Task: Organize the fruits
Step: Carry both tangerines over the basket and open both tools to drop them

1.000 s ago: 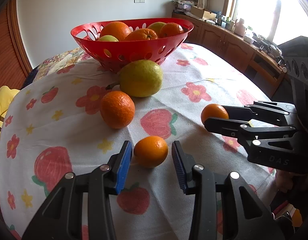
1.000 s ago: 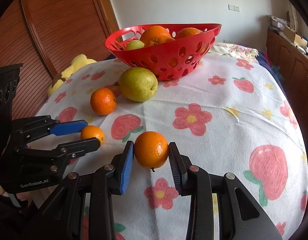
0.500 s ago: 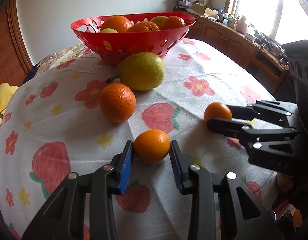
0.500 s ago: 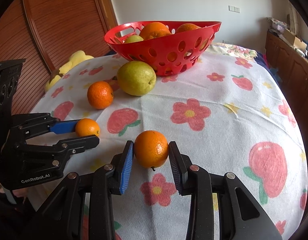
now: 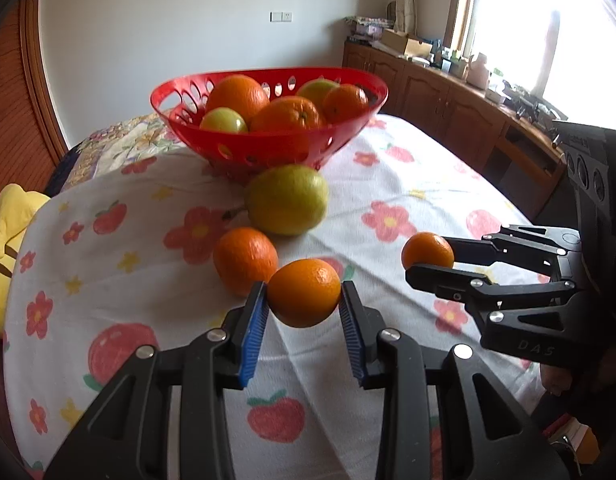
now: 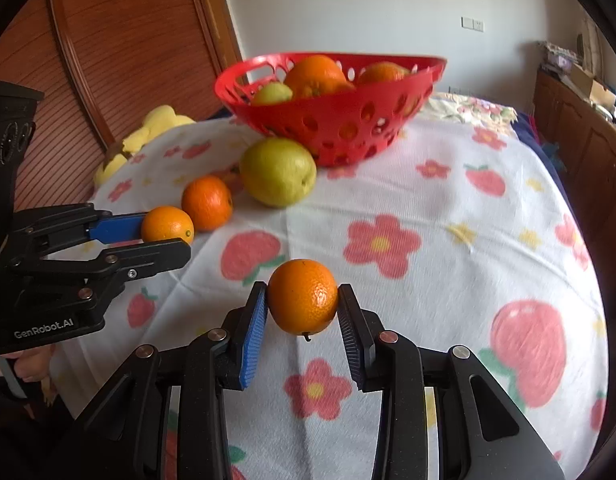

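Note:
My left gripper [image 5: 304, 300] is shut on a small orange [image 5: 304, 293], held a little above the flowered tablecloth [image 5: 156, 264]. My right gripper [image 6: 303, 304] is shut on another small orange [image 6: 303, 296], also off the cloth. Each gripper shows in the other's view: the right one [image 5: 428, 258] with its orange [image 5: 427, 249], the left one [image 6: 168, 236] with its orange [image 6: 167, 225]. A third orange [image 5: 245, 266] and a large green-yellow fruit [image 5: 286, 199] lie on the cloth in front of the red perforated basket [image 5: 268, 152], which holds several oranges and green fruits.
A yellow soft toy [image 5: 8, 240] lies at the table's left edge. Wooden cabinets [image 5: 448, 108] with clutter run under the bright window on the right. A wooden panel wall [image 6: 120, 52] stands behind the table on the left.
My left gripper closed on the small orange and raised it off the cloth. The right gripper kept its orange and stayed about where it was.

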A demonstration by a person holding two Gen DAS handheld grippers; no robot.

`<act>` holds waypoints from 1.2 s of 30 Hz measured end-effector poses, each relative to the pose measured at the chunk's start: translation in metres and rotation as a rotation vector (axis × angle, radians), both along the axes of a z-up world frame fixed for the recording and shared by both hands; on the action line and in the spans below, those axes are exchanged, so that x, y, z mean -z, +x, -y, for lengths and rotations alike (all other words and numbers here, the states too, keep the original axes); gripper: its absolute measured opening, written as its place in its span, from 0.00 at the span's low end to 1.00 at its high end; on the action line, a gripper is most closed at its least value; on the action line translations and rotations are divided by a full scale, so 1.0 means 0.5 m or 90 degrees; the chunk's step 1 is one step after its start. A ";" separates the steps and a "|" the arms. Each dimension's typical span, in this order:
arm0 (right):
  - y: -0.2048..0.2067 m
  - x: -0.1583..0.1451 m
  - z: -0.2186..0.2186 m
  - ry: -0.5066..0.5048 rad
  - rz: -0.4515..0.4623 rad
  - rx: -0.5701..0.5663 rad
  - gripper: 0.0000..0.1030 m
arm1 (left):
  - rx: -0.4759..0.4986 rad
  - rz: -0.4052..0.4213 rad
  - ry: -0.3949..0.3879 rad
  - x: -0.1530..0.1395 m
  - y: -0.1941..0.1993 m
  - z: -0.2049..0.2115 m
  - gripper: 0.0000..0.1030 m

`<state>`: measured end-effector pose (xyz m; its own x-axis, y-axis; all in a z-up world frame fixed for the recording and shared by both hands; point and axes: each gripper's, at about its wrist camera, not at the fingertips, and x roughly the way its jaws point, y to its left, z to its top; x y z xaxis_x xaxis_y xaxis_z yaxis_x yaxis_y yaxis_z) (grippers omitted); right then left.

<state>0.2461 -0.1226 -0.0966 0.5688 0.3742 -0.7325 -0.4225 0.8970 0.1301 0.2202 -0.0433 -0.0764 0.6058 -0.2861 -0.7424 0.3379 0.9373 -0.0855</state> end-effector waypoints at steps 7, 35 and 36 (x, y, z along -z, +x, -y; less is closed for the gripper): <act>0.020 -0.056 0.005 0.006 0.045 -0.008 0.34 | -0.005 0.026 -0.015 -0.040 0.020 -0.009 0.33; 0.368 -0.168 -0.001 -0.061 0.107 -0.041 0.34 | -0.037 0.083 -0.015 -0.109 0.280 -0.032 0.33; 0.384 -0.161 -0.005 -0.065 0.099 -0.044 0.34 | -0.038 0.082 -0.015 -0.107 0.286 -0.032 0.33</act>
